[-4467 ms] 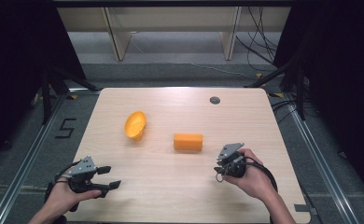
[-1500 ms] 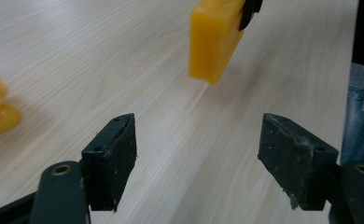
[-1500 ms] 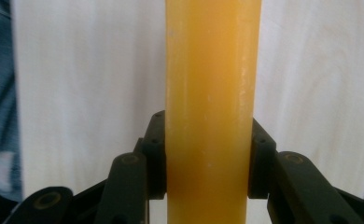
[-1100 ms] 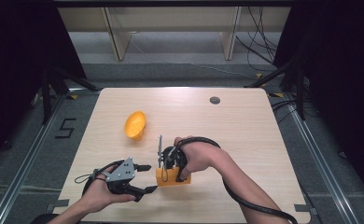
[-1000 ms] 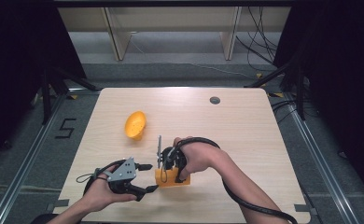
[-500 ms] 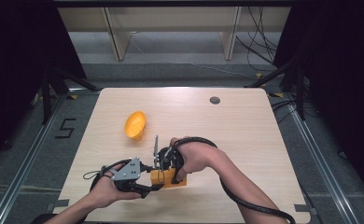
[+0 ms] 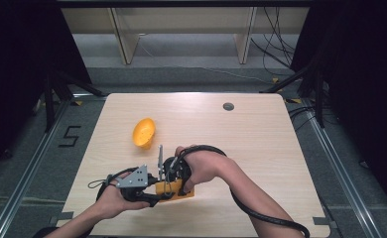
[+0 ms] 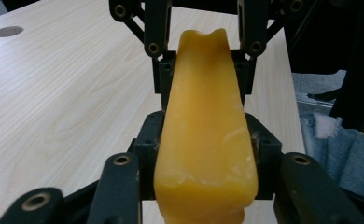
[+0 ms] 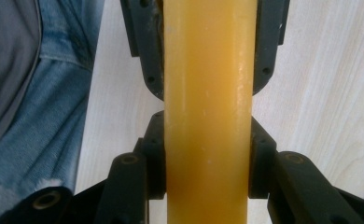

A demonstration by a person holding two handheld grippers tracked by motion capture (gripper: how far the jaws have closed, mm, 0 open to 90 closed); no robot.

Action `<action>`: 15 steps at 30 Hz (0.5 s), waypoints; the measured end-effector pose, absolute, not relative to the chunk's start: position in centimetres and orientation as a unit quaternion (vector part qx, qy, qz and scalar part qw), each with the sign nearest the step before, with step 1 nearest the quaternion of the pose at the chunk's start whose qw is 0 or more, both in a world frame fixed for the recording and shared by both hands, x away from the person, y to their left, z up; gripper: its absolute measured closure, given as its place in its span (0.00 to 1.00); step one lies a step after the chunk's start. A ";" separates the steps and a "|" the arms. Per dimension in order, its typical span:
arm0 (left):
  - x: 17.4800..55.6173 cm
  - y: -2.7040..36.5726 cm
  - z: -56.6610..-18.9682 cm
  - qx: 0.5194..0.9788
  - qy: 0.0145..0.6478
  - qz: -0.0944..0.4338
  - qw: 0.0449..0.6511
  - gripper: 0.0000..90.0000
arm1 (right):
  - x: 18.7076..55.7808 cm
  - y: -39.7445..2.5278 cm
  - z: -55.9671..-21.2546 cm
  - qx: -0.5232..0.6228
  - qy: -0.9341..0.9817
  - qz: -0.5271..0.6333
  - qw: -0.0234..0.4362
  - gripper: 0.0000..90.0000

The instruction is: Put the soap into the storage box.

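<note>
Pinching the same orange block (image 8: pixel 203 140) from opposite ends, both sets of jaws press on its sides, likely to pull or twist it apart. The left gripper (image 7: pixel 149 191) comes from nine o'clock, the right gripper (image 7: pixel 174 171) from three. The block sits near the bench's (image 7: pixel 261 144) six o'clock edge; hands hide most of it. An orange bowl-like piece (image 7: pixel 144 133) lies toward eleven o'clock.

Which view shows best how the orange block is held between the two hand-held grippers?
The left gripper view: the orange block runs from the left hand-held gripper to the right hand-held gripper, clamping its far end. The right gripper view shows it close up, ends cropped. The high view has it mostly hidden under the hands.
</note>
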State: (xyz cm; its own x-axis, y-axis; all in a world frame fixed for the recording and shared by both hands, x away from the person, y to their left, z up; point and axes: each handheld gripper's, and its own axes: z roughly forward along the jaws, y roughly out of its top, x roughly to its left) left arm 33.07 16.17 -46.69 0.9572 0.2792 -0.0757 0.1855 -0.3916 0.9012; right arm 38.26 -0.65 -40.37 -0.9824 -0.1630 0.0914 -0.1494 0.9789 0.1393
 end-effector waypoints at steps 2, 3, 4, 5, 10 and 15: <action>33.1 16.2 -46.6 0.836 0.138 0.046 0.530 0.66 | 38.3 -0.6 -40.5 0.097 -0.992 -0.069 0.048 0.68; 33.0 16.2 -46.5 0.834 0.137 0.043 0.532 0.66 | 38.2 -0.5 -40.4 0.097 -0.992 -0.067 0.049 0.68; 33.0 16.1 -46.4 0.835 0.136 0.049 0.531 0.67 | 38.1 -0.6 -40.3 0.090 -0.993 -0.064 0.046 0.68; 32.9 16.1 -46.3 0.833 0.143 0.045 0.532 0.67 | 38.1 -0.5 -40.2 0.095 -0.992 -0.065 0.041 0.68; 32.7 16.4 -45.7 0.833 0.166 0.043 0.525 0.67 | 37.9 -0.8 -39.4 0.078 -0.993 -0.076 0.035 0.57; 33.2 17.1 -45.6 0.831 0.187 0.057 0.521 0.67 | 38.3 -2.2 -37.7 0.053 -0.991 -0.118 -0.017 0.47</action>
State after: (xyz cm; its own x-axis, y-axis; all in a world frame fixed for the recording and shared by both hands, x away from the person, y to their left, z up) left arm 33.22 17.09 -45.58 0.9233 0.3709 -0.1000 0.2512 -0.3860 0.8876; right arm 38.30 -2.17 -37.72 -0.9939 -0.1002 -0.0455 -0.1081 0.9666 0.2324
